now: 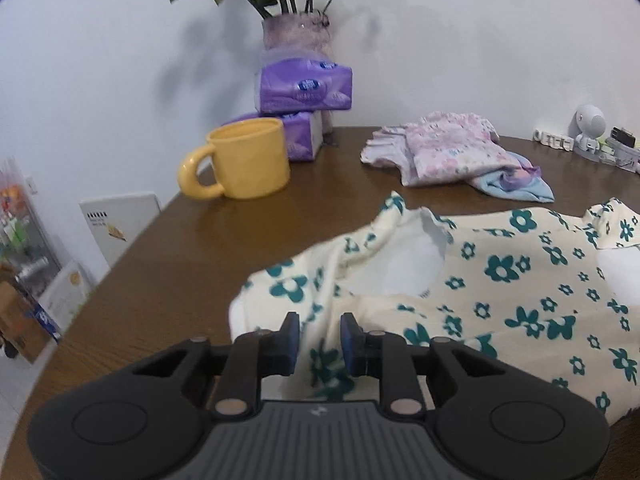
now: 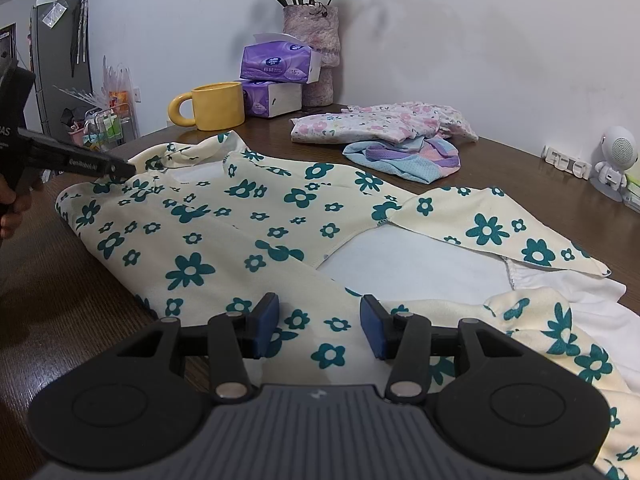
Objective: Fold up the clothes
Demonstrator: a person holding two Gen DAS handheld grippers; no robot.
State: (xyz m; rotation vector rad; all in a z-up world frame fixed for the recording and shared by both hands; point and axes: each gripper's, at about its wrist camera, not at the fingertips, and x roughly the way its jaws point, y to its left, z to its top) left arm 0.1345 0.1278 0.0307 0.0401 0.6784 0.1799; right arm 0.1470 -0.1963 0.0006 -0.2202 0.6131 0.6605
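Left gripper (image 1: 319, 343) narrow, fabric between jaws; right gripper (image 2: 319, 330) wide over floral shirt (image 2: 224, 224); mug (image 2: 212, 106) at 11 o'clock.

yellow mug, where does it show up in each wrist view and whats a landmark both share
Left wrist view: the yellow mug sits left of centre on the brown table, handle to the left, in front of the purple tissue packs.
Right wrist view: the mug is smaller, upper left of centre, beyond the floral garment.
Shared landmark: the flower vase against the wall, behind the tissue packs.
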